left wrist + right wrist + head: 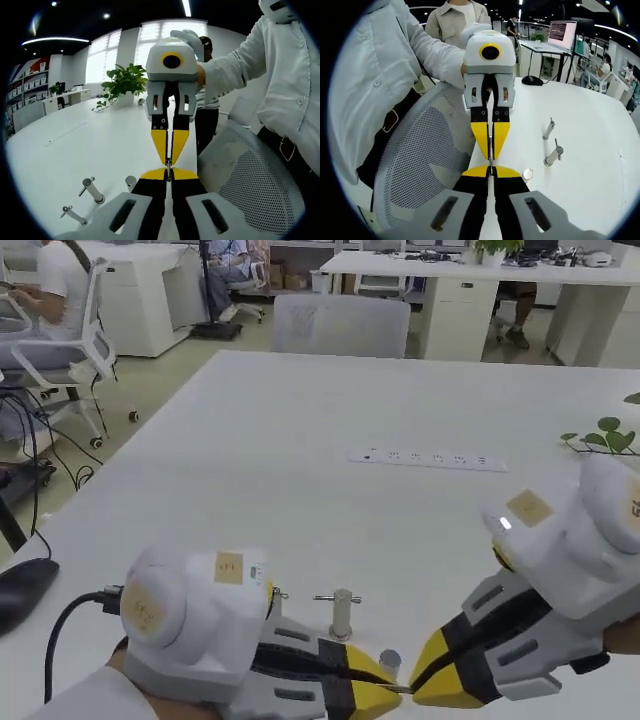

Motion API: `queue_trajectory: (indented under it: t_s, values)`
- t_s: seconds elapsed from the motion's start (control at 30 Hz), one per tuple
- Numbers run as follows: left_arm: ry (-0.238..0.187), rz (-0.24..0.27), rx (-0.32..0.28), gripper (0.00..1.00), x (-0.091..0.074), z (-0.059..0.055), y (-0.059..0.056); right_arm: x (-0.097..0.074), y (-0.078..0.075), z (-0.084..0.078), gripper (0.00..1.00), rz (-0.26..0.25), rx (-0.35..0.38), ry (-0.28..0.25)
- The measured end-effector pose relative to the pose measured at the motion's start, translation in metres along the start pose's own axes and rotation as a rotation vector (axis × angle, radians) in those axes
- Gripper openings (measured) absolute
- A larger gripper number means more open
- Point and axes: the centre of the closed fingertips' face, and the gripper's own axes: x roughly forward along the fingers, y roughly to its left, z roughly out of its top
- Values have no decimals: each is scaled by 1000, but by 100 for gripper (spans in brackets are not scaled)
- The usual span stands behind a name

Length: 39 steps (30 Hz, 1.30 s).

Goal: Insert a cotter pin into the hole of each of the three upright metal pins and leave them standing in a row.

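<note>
My left gripper (392, 692) and right gripper (418, 688) meet tip to tip at the table's near edge. Both are shut, with a thin cotter pin (406, 690) bridging their tips. In the left gripper view my jaws (168, 173) face the right gripper (168, 161). In the right gripper view my jaws (491, 171) face the left gripper (490, 156). An upright metal pin (342, 617) carries a cotter pin through its top. A bare metal pin (390, 660) stands just behind the tips. A third pin (73, 215) also has a cotter pin in it.
A white power strip (425, 458) lies across the middle of the white table (300, 440). A plant (608, 435) sits at the right edge, a black mouse (22, 590) at the left. A mesh chair (420, 155) is close to the table's near edge.
</note>
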Motion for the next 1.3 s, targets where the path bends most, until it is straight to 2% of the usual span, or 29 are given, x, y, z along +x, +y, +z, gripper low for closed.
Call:
queue_trajectory:
  t_s: [0.13, 0.27, 0.4, 0.7, 0.93, 1.17, 1.3]
  values:
    - [-12, 3, -17, 2, 0, 1, 2, -1, -2, 1, 4, -9, -2, -6]
    - [-25, 23, -49, 15, -1, -2, 7, -3, -5, 1, 4, -30, -2, -11]
    - [-33, 46, -78, 17, -3, -9, 14, -5, -7, -4, 4, -49, -1, 2]
    - [16, 136, -106, 22, -3, -34, 36, -11, -10, -20, 4, -92, 35, 18]
    - [57, 203, -113, 25, 5, -46, 52, -18, -13, -33, 4, -121, 65, 21]
    - [95, 225, -115, 25, 19, -58, 63, -25, -15, -45, 4, -149, 96, 18]
    - [100, 217, -126, 25, 26, -60, 65, -30, -19, -51, 4, -178, 117, 13]
